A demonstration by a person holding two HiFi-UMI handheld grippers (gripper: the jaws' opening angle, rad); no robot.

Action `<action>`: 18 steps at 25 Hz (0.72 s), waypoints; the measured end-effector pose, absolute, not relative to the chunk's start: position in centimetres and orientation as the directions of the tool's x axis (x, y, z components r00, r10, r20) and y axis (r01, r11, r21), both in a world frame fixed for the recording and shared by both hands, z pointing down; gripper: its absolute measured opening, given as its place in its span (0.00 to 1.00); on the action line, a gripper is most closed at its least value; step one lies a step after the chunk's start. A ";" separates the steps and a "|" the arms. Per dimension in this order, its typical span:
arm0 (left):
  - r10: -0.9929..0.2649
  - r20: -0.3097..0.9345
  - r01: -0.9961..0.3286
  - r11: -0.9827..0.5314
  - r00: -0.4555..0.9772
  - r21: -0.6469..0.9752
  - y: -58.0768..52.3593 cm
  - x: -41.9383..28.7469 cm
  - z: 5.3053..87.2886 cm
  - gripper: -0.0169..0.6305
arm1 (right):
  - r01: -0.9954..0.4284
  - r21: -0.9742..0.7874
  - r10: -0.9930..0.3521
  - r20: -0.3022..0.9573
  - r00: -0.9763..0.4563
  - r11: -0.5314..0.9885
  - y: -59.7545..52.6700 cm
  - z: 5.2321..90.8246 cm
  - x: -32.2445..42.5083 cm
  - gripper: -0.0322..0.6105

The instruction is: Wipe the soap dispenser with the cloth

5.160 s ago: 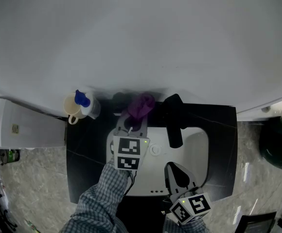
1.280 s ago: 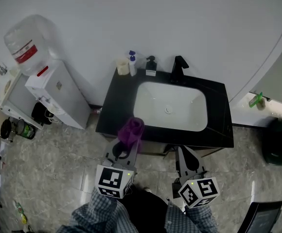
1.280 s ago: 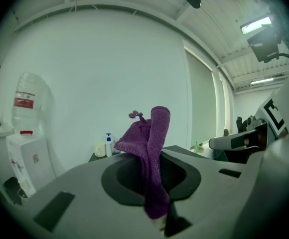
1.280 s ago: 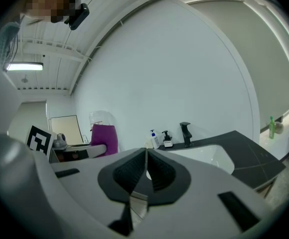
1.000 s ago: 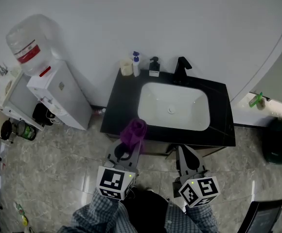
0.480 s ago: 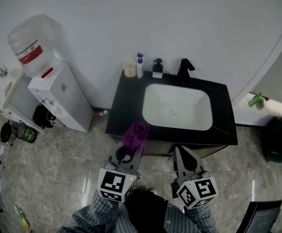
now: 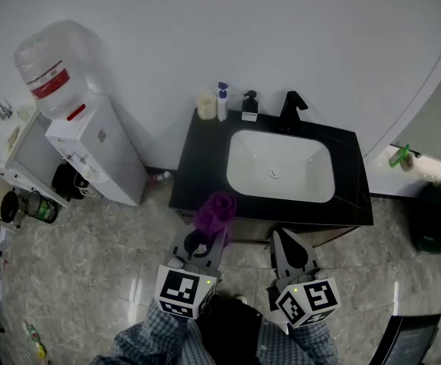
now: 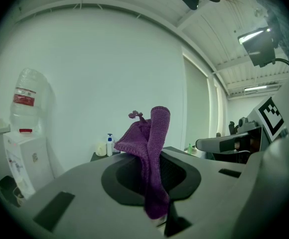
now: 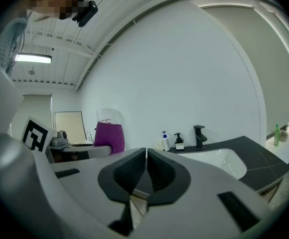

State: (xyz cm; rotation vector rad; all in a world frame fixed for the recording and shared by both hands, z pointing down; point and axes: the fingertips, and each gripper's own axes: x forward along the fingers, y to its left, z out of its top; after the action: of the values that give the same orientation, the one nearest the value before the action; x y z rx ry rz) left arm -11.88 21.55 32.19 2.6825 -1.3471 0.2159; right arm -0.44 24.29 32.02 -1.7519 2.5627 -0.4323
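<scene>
The left gripper (image 8: 154,176) is clamped narrow on a purple cloth (image 8: 152,143). The cloth is a soft, ribbed knit that stands up in a loose fold above the jaw tips, with its lower end pinched between the black grooved pads. The right gripper (image 9: 146,157) holds nothing, and its two ridged pads are pressed together with only a hairline seam between them. Both grippers have smooth grey plastic shells and are held above the floor, short of the counter's near edge and well apart from the soap dispenser (image 7: 249,103).

The dispenser is a small dark pump bottle with a pale label. It stands on the back rim of the counter (image 7: 198,166), at 11 o'clock from the basin (image 7: 280,166). Just beside it at 9 o'clock are a white bottle with a blue pump (image 7: 222,101) and a cream cup (image 7: 206,103). A matte black faucet (image 7: 291,106) rises at 12 o'clock of the rounded white basin.

The counter is a glossy black slab. At its 9 o'clock is a white water cooler (image 7: 91,154) topped with a clear jug (image 7: 44,67). The floor (image 7: 91,257) is polished grey marbled tile, and the wall behind is plain white.
</scene>
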 end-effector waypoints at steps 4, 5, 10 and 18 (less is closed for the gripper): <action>-0.784 0.184 -0.803 -0.594 0.592 0.055 21.9 -12.1 32.2 0.12 | -0.911 -0.227 -0.912 0.148 -0.382 0.344 24.4 32.0 -0.9 0.09; -0.786 0.183 -0.804 -0.592 0.590 0.053 21.9 -12.1 32.2 0.12 | -0.910 -0.227 -0.912 0.149 -0.383 0.346 24.5 32.0 -1.0 0.09; -0.785 0.183 -0.803 -0.593 0.592 0.055 22.1 -12.0 32.2 0.12 | -0.909 -0.223 -0.909 0.151 -0.389 0.352 24.5 31.9 -0.8 0.09; -0.786 0.184 -0.805 -0.591 0.590 0.059 21.8 -11.8 32.2 0.12 | -0.907 -0.217 -0.906 0.152 -0.396 0.360 24.2 31.7 -0.8 0.09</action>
State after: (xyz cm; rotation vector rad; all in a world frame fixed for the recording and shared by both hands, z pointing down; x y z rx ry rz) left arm -11.83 21.84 32.18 2.6781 -1.3472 0.2085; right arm -0.77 24.19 31.70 -1.7306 2.5958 -0.4212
